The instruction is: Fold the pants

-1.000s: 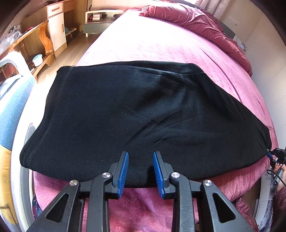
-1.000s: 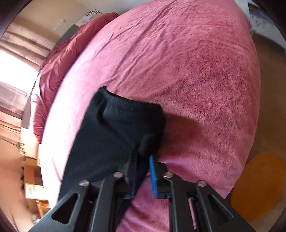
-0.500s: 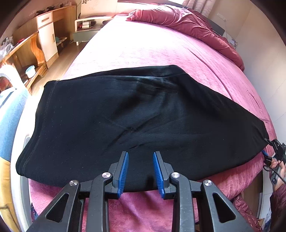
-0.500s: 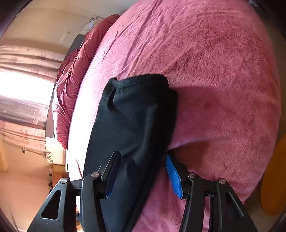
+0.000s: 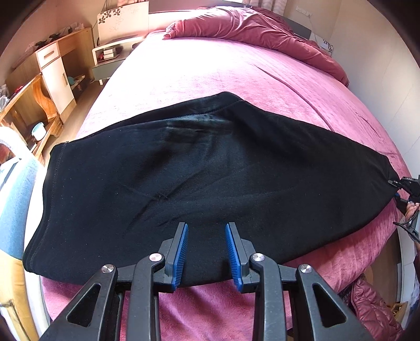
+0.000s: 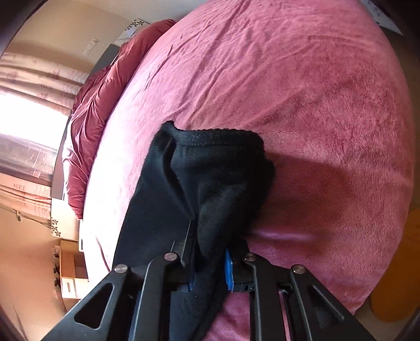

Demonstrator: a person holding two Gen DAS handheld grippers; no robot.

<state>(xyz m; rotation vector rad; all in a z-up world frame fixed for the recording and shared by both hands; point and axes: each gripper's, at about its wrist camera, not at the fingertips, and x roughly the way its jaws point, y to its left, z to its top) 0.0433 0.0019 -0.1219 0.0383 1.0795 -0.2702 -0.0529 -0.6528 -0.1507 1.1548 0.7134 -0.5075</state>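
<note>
No brand, label or readable writing shows on anything; a white board (image 5: 123,19) at 11 o'clock in the left wrist view carries only a leaf pattern. The black pants (image 5: 199,178) lie spread across the near end of the pink bedspread (image 5: 215,68), waistband at 9 o'clock, cuffs at 3 o'clock. The left gripper (image 5: 206,248) hovers at 6 o'clock over the near edge, its blue pads spread with only fabric showing between them. The right gripper (image 6: 210,265) pinches the cuff end; bunched cloth hides its left pad almost entirely. In the left view it appears only as a small dark clamp (image 5: 405,188), cut off by the frame edge at 3 o'clock.
</note>
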